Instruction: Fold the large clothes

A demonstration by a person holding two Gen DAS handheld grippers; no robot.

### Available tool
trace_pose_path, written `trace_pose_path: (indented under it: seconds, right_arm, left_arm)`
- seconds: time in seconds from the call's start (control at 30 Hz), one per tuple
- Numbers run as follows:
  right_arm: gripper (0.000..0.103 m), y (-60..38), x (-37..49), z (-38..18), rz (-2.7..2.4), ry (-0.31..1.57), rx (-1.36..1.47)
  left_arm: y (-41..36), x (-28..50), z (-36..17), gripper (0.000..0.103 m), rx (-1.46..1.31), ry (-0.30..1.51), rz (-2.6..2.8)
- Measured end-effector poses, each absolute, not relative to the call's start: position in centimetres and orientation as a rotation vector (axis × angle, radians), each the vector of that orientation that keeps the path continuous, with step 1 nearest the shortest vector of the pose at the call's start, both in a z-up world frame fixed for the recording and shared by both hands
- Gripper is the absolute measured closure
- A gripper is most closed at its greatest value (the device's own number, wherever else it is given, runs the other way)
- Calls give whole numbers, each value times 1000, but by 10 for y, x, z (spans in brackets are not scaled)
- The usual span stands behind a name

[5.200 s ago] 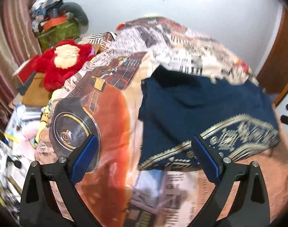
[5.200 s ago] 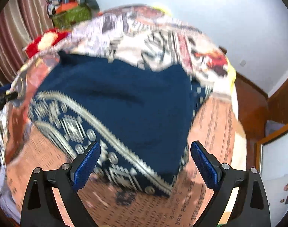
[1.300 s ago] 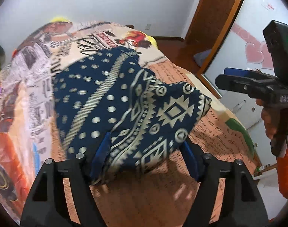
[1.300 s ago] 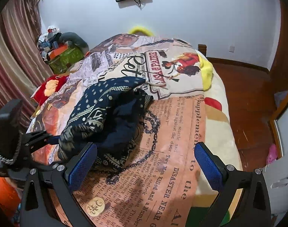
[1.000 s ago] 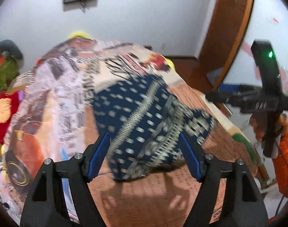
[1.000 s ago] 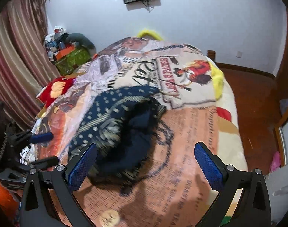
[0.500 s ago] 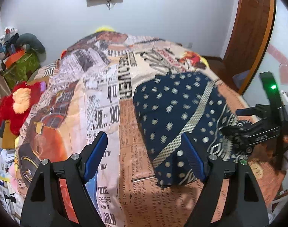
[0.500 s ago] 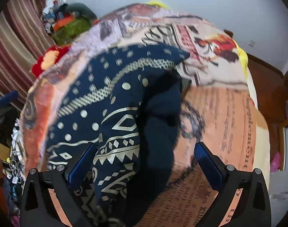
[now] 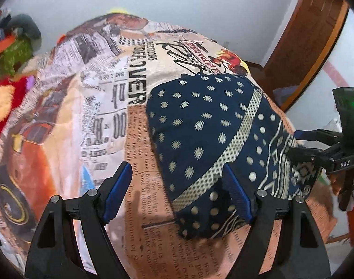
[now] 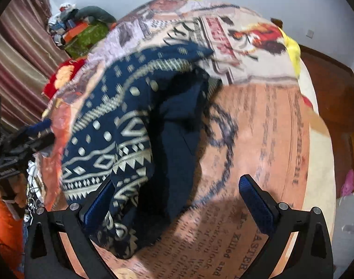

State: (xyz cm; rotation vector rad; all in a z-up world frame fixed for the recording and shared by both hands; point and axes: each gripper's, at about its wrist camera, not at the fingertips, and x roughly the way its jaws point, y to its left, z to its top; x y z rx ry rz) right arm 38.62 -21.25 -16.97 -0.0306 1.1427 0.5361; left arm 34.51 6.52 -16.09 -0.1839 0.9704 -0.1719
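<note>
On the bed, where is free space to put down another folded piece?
Free: the bedspread left of the navy garment, up to the red plush toy; also the orange printed area to the garment's right, toward the bed edge. Crowded: the far left corner with the green box and clutter.

Right-wrist view motion-blurred; navy garment (image 10: 121,125) underside hidden; stuffed toy (image 9: 0,107) cut off

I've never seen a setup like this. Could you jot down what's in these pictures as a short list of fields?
Garment: navy patterned cloth, bunched, lying on the bed
Surface: bedspread with newspaper print
Left gripper: jaws open, near corner of the cloth between them
Right gripper: jaws open, over the cloth's near edge
Beside the bed: red plush toy
</note>
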Motion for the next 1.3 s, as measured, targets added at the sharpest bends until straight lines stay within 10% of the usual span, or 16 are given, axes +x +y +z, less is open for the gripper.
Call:
trace_pose_path:
  seconds: [0.5, 1.3]
  right_arm:
    - [0, -198, 452, -223, 603, 1317, 238]
    - [13, -172, 481, -247, 736, 1307, 336]
  left_arm:
    - [75, 405, -216, 4, -491, 1128, -313]
    - [92, 448, -261, 5, -785, 1169, -450]
